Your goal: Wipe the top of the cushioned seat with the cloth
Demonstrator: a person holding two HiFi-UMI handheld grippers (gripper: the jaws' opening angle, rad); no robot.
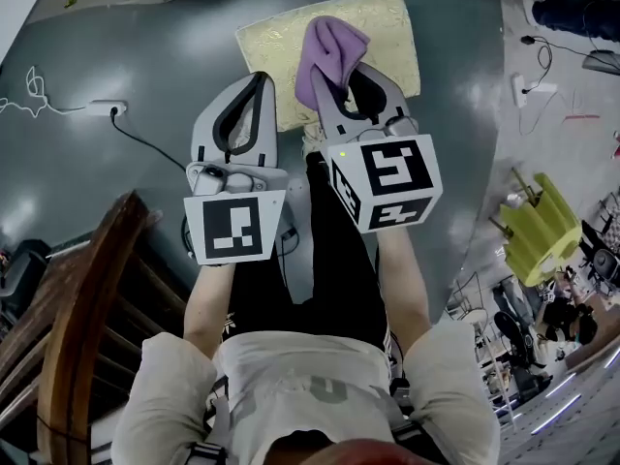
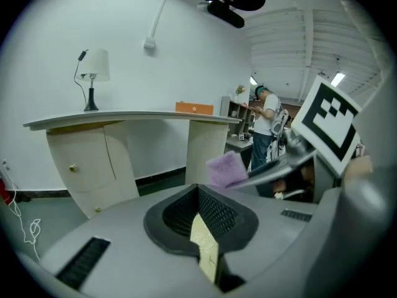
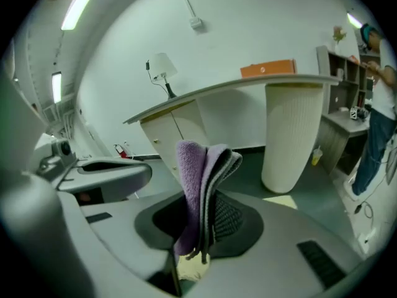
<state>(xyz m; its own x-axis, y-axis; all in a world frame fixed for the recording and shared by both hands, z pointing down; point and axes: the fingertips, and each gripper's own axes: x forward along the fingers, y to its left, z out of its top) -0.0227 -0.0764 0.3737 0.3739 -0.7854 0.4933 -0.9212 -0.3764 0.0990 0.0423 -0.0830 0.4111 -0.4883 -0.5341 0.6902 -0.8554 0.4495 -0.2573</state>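
Observation:
The cushioned seat (image 1: 383,27) is a pale yellow patterned square on the floor ahead of me. A folded purple cloth (image 1: 329,46) hangs above its near half, with my right gripper (image 1: 341,80) shut on it. In the right gripper view the cloth (image 3: 195,172) stands up out of the closed jaws (image 3: 201,228), and a sliver of the seat (image 3: 189,269) shows below. My left gripper (image 1: 258,80) is level with it on the left, over the seat's left edge, shut and empty. The left gripper view shows its tips (image 2: 201,194) together, the cloth (image 2: 226,169) off to the right.
A dark wooden chair back (image 1: 87,298) curves up at lower left. A power strip with its cable (image 1: 102,108) lies on the grey floor to the left, a yellow-green stool (image 1: 538,226) to the right. A curved counter (image 2: 124,118) on a white pedestal (image 3: 291,129) stands beyond.

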